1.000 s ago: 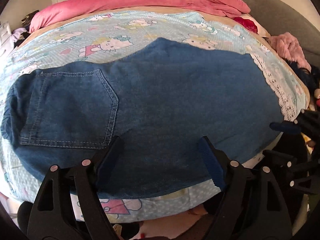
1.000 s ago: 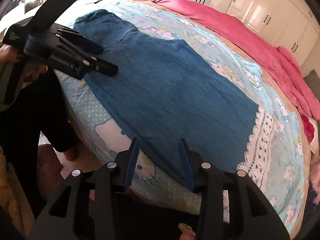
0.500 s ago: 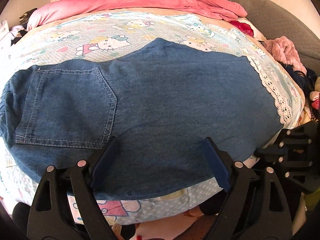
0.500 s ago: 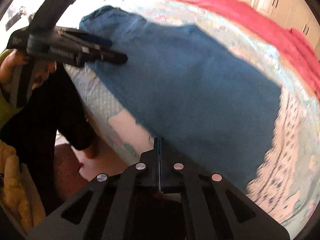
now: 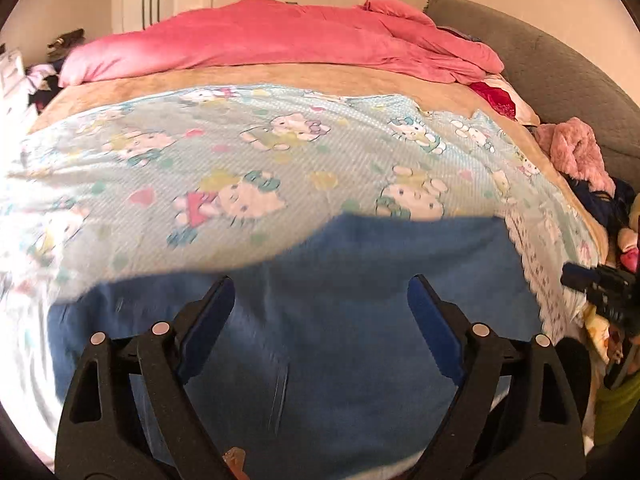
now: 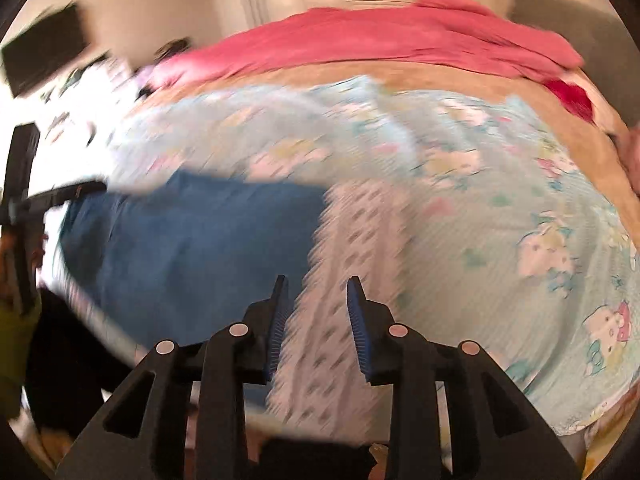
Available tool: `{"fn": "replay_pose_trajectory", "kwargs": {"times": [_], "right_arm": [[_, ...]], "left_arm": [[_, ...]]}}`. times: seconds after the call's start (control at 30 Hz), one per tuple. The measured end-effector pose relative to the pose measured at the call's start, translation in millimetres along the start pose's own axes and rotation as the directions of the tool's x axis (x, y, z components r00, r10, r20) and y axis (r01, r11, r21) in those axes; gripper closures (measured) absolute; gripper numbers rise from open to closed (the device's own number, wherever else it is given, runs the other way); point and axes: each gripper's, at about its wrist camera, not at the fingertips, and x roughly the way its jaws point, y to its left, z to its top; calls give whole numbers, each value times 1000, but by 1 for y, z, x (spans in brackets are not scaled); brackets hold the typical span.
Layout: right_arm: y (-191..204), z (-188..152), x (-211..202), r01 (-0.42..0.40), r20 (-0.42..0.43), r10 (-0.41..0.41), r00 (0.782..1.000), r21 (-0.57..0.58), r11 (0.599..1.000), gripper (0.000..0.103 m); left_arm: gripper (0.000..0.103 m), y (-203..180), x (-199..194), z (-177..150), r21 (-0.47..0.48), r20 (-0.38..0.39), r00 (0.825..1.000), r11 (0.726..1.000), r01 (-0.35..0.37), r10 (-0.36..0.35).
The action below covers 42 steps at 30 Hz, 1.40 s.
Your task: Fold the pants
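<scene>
Pants: we see blue denim pants (image 5: 340,320) spread flat on the cartoon-print sheet (image 5: 280,152), at the near edge of the bed.
Left gripper: our left gripper (image 5: 320,304) hovers over the pants, its jaws wide and opening, nothing between them.
Right gripper: our right gripper (image 6: 316,300) is partly spread and opening, empty, over the sheet's lace border (image 6: 348,240) just right of the pants.
Beyond the pants: a pink duvet (image 5: 280,36) lies along the far side of the bed.
</scene>
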Motion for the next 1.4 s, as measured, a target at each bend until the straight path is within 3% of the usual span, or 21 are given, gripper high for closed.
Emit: {"fn": "replay_pose_trajectory", "kwargs": {"times": [0.17, 0.3, 0.5, 0.57, 0.8, 0.87, 0.9, 0.93, 0.97, 1.0, 1.03, 1.13, 1.27, 1.4], "right_arm": [[-30, 49, 25, -49, -11, 50, 999, 128, 991, 71], [-36, 71, 61, 39, -49, -33, 998, 129, 991, 71], [-56, 61, 100, 17, -78, -1, 997, 199, 980, 56], [-60, 52, 110, 6, -107, 18, 994, 218, 976, 56], [-75, 48, 108, -27, -79, 52, 996, 289, 957, 50], [-74, 46, 110, -30, -83, 54, 995, 272, 962, 50], [-72, 45, 110, -31, -85, 55, 995, 259, 965, 49], [-70, 45, 110, -36, -87, 59, 994, 248, 968, 55], [-69, 45, 110, -54, -88, 77, 993, 243, 969, 61], [-68, 44, 111, -91, -88, 116, 989, 247, 965, 75], [-66, 43, 111, -104, -89, 129, 988, 243, 964, 78], [-59, 43, 100, -110, -45, 120, 992, 188, 976, 85], [-46, 56, 75, -82, 72, 74, 995, 109, 991, 85], [-38, 79, 84, 15, 63, -18, 998, 57, 998, 87]], "left_arm": [[22, 6, 41, 31, -36, -56, 998, 999, 26, -28], [22, 11, 69, 36, -59, -81, 997, 998, 16, -21], [22, 17, 100, 31, -52, -129, 990, 998, 44, -50], [22, 18, 110, 31, -59, -146, 986, 996, 70, -78], [22, 6, 128, 29, -20, -137, 989, 999, 45, -48], [43, -3, 128, 27, 3, -136, 989, 998, 57, -56], [48, -7, 128, 27, 13, -139, 989, 998, 58, -55], [59, -11, 128, 26, 23, -142, 988, 998, 60, -56], [79, -13, 128, 26, 29, -143, 987, 997, 72, -67], [90, -16, 126, 26, 24, -144, 985, 995, 100, -96], [96, -18, 125, 26, 21, -143, 984, 994, 108, -104], [101, -19, 114, 29, 25, -100, 990, 995, 101, -98], [101, -18, 95, 41, 32, -23, 996, 996, 89, -88], [102, -25, 99, 51, 69, 19, 1000, 998, 14, -15]]}}
